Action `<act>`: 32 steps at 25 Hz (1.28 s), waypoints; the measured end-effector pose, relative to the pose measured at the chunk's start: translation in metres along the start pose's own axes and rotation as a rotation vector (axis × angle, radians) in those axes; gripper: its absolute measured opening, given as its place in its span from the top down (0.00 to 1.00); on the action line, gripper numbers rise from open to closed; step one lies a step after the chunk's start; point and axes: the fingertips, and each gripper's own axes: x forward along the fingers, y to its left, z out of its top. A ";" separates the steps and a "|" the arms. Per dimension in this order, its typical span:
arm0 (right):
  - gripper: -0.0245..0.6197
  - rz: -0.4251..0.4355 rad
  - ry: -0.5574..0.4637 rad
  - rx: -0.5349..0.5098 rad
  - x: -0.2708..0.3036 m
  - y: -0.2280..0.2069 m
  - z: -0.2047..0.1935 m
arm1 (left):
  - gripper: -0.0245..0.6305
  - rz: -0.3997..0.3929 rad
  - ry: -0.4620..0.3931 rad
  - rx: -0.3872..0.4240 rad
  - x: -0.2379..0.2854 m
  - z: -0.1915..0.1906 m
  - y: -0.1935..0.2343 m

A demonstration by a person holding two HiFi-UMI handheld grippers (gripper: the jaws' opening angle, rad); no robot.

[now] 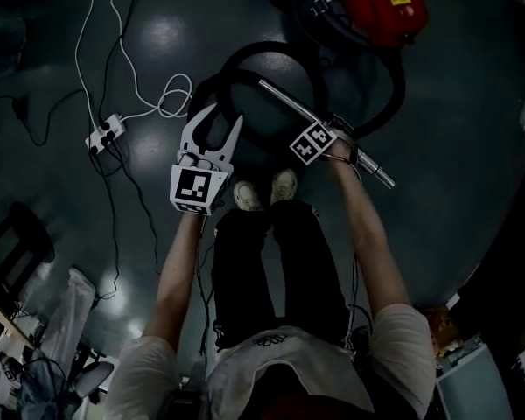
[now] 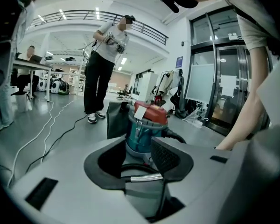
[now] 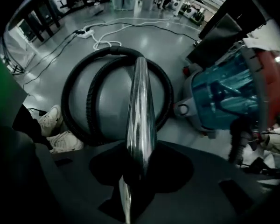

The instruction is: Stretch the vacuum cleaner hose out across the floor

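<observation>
Progress looks small in the head view: the hose (image 1: 245,52) lies coiled in loops on the floor (image 1: 472,147), just in front of the person's shoes (image 1: 264,191) and next to the red vacuum cleaner (image 1: 376,3). I judge that the stretching is nearly all left to do. In this view the right gripper (image 1: 325,134) is down at the metal tube (image 1: 289,101) on the end of the hose. The left gripper (image 1: 226,121) hangs beside the loops and touches nothing. A power strip (image 1: 105,135) lies well apart at the left. In the left gripper view the left gripper (image 2: 137,150) has its fingers a small way open and nothing is between them. Through the gap the vacuum cleaner (image 2: 144,125) shows, and below it the metal tube (image 2: 142,177), both farther off. In the right gripper view the metal tube (image 3: 141,106) runs straight between the fingers of the right gripper (image 3: 141,167). These are closed round it, with the dark pads against both its sides as far as this dim picture shows. Beyond, the hose (image 3: 67,97) makes two loops on the floor, and the vacuum cleaner (image 3: 228,97) stands at the right. What remains, I think, is to carry the tube end away from the cleaner until the loops open into a line.
</observation>
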 end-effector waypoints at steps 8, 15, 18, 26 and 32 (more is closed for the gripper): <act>0.72 -0.182 -0.049 -0.081 -0.277 -0.078 -0.047 | 0.73 -0.077 -0.013 0.082 -0.118 0.201 -0.097; 0.72 -0.471 -0.148 -0.434 -0.512 -0.118 -0.069 | 0.73 -0.115 -0.124 0.192 -0.228 0.334 -0.147; 0.72 -0.642 -0.216 -0.635 -0.607 -0.128 -0.063 | 0.73 -0.192 -0.152 0.248 -0.252 0.369 -0.170; 0.72 -0.909 -0.438 -0.965 -0.802 -0.099 -0.058 | 0.63 -0.445 -0.177 0.499 -0.290 0.424 -0.276; 0.72 -1.051 -0.404 -1.193 -0.854 -0.034 -0.079 | 0.63 -0.538 -0.170 0.522 -0.333 0.411 -0.324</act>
